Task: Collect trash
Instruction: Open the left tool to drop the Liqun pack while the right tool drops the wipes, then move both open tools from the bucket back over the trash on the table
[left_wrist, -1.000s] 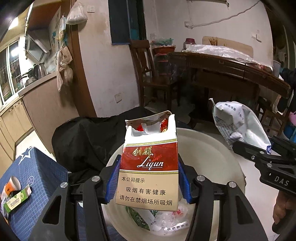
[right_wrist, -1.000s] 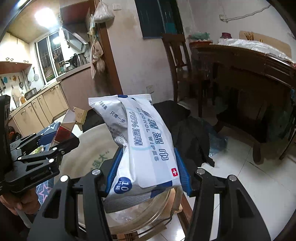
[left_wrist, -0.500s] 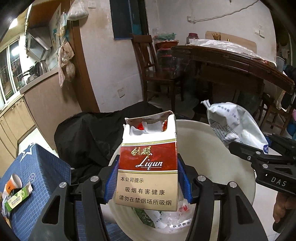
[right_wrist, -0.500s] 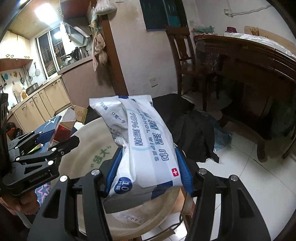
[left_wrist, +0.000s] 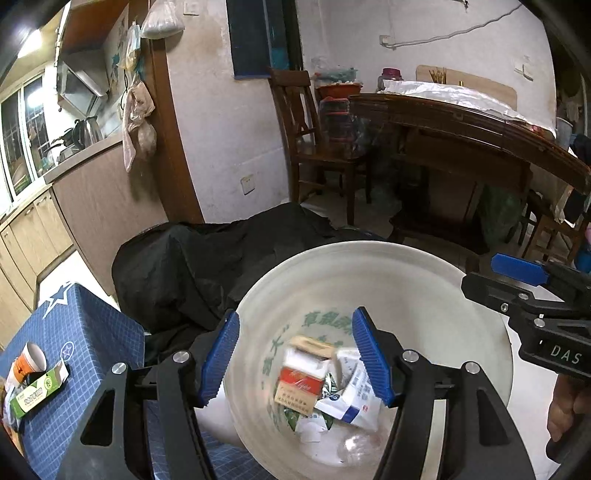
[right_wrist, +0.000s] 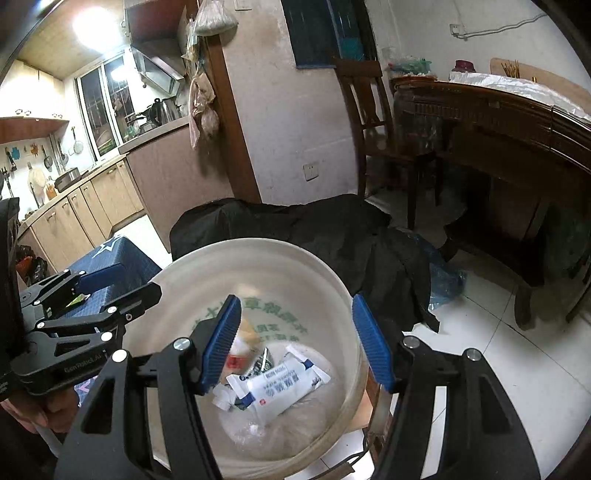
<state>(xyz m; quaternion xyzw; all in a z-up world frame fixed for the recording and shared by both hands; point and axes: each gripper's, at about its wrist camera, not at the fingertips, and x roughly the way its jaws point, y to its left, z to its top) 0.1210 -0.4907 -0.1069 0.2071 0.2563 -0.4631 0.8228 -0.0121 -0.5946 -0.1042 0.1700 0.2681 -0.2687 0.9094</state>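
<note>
1. Both tools gape wide and hold nothing: the left tool and the right tool hang over the white bucket
2. The red cigarette pack and the wet wipes packet lie at the bucket's bottom among other wrappers
3. This drop-off step looks finished; I judge the next move calls for reaching to the blue-clothed desk, where a green carton and a paper cup lie near its left edge
</note>
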